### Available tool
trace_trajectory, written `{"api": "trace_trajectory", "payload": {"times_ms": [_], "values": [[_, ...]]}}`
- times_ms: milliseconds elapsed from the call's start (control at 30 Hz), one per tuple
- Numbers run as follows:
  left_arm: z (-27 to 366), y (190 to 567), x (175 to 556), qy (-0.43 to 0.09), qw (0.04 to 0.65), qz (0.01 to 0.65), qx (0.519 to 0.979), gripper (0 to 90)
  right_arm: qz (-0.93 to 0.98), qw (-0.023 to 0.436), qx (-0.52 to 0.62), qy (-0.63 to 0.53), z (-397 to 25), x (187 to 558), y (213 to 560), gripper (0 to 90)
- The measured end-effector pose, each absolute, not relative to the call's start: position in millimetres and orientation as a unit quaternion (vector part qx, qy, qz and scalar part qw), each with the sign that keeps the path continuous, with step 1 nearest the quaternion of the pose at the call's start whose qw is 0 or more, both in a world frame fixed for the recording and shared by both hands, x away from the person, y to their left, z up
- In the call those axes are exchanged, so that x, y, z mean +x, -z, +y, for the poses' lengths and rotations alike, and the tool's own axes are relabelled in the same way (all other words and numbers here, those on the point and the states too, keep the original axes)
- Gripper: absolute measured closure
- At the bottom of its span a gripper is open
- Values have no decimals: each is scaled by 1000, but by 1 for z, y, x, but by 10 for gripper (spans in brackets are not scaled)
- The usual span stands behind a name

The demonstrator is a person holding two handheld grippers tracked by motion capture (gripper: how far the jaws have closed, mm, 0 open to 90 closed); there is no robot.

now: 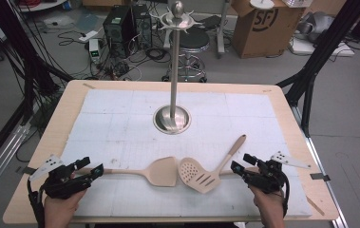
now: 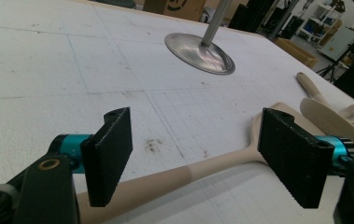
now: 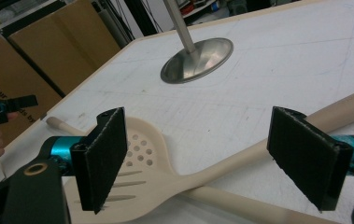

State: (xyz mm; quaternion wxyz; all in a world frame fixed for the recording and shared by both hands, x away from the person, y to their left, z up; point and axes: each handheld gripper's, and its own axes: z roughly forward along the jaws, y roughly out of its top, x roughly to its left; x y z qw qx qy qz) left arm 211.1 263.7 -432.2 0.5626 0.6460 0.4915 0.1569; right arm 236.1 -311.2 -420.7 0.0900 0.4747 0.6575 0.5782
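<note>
Two pale beige kitchen utensils lie near the front of the desk (image 1: 282, 102), on its white mat, and each hand has a tool lined up on one of them.

The solid spatula (image 1: 161, 171) lies with its long axis running across the desk: blade toward the middle, handle stretching out to the left, straight toward the left tool (image 1: 90, 169). That makes the left hand plainly the nearer one for it. In the left gripper view the handle (image 2: 184, 175) passes through the gap between the two black pads, lying low on the mat and slanting from lower left up toward the blade at the right. The left tool stands wide open, holding nothing, and its pads appear clear of the handle on both sides.

The slotted spatula (image 1: 196, 174) lies just beside the solid one, blades close together (whether they touch I cannot tell). Its handle angles up and away to the right, ending well short of the metal stand (image 1: 173, 118) at the middle of the desk. The right tool (image 1: 245, 164) sits just right of that handle's lower part. In the right gripper view the slotted blade (image 3: 139, 175) is by the left pad and the neck crosses the open gap; this tool is also spread wide and empty.

The coming move, I judge, turns on closing across each handle, square to its length.
</note>
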Motion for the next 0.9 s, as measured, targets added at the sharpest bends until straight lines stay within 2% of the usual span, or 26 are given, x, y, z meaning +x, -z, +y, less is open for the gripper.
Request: {"api": "trace_trajectory", "payload": {"times_ms": [300,633,700,767,900], "values": [[266,435,211,-152,564,498,640,277,660,107,472,-575,-311,237,420,194],[266,432,215,-141,566,504,637,304,663,106,470,-573,-307,238,421,195],[267,431,216,-140,566,504,637,337,661,105,473,-573,-307,238,421,196],[268,431,217,-131,560,500,647,438,659,109,473,-575,-309,237,421,196],[271,432,217,-112,556,498,656,546,657,112,477,-573,-312,238,422,195]]}}
